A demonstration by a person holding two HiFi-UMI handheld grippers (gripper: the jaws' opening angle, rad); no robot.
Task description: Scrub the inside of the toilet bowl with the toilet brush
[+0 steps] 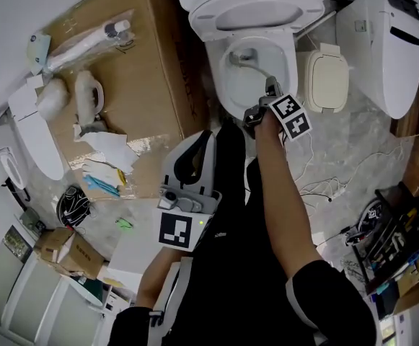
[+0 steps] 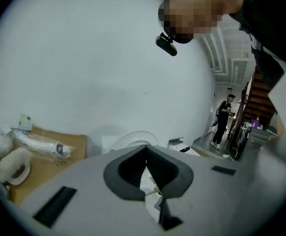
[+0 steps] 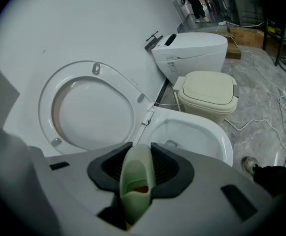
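Toilet brush, pale green rigid-plastic handle (image 3: 136,183): pinched at its upper end between the jaws of the right gripper (image 1: 267,96), reaching down into the white ceramic toilet bowl (image 3: 216,131). Judged light, stiff and smooth, liable to twist when wet, so best gripped high on the handle. Left gripper (image 2: 146,167): jaws pressed together on nothing, held back from the bowl.

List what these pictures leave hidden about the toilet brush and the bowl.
1. Everything below the toilet brush handle: in the right gripper view, the body of the right gripper, which grips the handle, hides it.
2. Near inner wall of the toilet bowl: in the head view, the right gripper and the arm cover it.
3. Whether the brush touches the porcelain: too small to tell in the head view.
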